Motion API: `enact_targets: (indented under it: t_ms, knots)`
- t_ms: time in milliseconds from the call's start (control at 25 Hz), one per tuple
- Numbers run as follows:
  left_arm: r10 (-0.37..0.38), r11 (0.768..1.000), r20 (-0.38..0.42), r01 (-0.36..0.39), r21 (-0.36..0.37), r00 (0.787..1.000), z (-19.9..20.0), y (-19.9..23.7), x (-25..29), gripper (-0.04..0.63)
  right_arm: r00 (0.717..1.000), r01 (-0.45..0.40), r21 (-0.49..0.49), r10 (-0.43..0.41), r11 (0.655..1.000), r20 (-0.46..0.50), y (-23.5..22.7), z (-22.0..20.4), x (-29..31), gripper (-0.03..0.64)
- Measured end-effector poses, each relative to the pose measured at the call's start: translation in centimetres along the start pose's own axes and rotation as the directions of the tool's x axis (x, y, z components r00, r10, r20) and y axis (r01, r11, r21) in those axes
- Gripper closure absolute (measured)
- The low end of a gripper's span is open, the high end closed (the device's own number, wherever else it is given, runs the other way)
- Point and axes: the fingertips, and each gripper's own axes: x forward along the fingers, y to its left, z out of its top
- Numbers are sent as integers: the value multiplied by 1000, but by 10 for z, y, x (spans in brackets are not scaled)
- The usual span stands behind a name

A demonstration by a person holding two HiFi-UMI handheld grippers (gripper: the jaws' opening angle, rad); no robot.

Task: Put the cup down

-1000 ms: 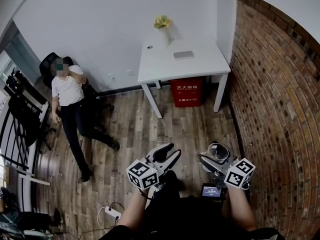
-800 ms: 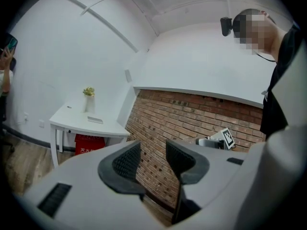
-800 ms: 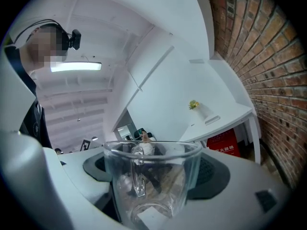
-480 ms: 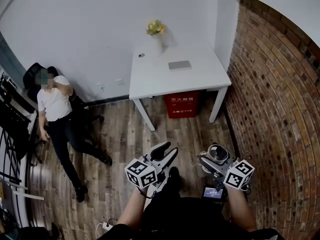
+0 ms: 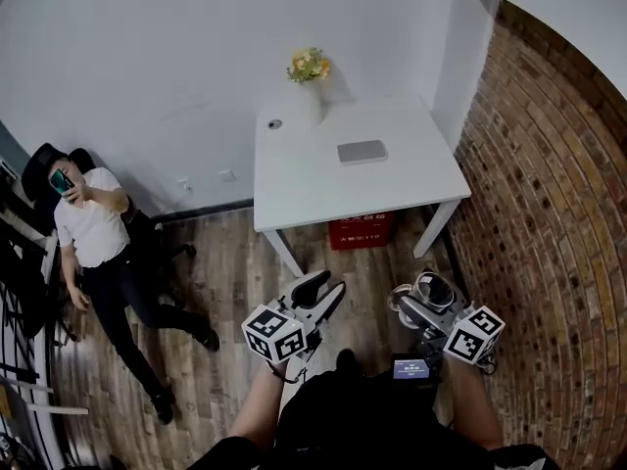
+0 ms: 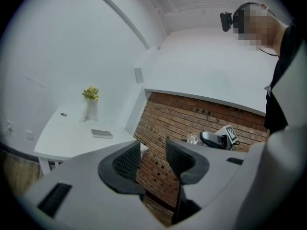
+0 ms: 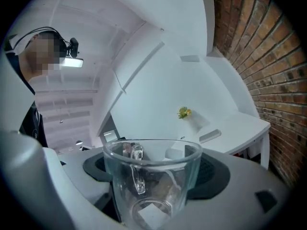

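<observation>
A clear glass cup [image 7: 152,178] with a handle stands upright between the two dark pads of my right gripper [image 7: 154,172], which is shut on it. In the head view the cup [image 5: 432,291] hangs above the wooden floor, in the right gripper [image 5: 423,298], short of the white table [image 5: 323,179]. My left gripper [image 5: 328,287] is held beside it at the same height. Its jaws stand apart in the left gripper view [image 6: 152,161] with nothing between them.
On the table are a vase of yellow flowers [image 5: 310,70], a flat grey slab [image 5: 361,151] and a small round thing [image 5: 274,123]. A red box [image 5: 362,231] sits under it. A brick wall [image 5: 558,223] runs along the right. A person [image 5: 93,238] sits at the left.
The head view has swung, so the table now sits lower and more central. Both grippers hold the same pose, the cup still gripped. The seated person has raised a phone.
</observation>
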Motion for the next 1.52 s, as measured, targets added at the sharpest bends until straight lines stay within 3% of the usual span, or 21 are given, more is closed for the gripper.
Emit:
enact_targets:
  t_ms: [320, 600, 1160, 1520]
  knots:
    - [1, 999, -8, -1, -53, 1000, 5, 56, 33, 423, 1000, 14, 18, -13, 1000, -20, -35, 9, 46, 184]
    - [3, 999, -24, -4, -32, 1000, 17, 92, 89, 423, 998, -54, 6, 55, 999, -33, -88, 29, 101, 186]
    - [93, 996, -19, -93, -4, 996, 89, 185, 226, 423, 979, -193, -4, 192, 981, -69, -213, 115, 221, 185]
    - [122, 993, -20, -122, -1, 992, 111, 217, 266, 423, 966, -241, -60, 234, 969, -113, -252, 139, 271, 186]
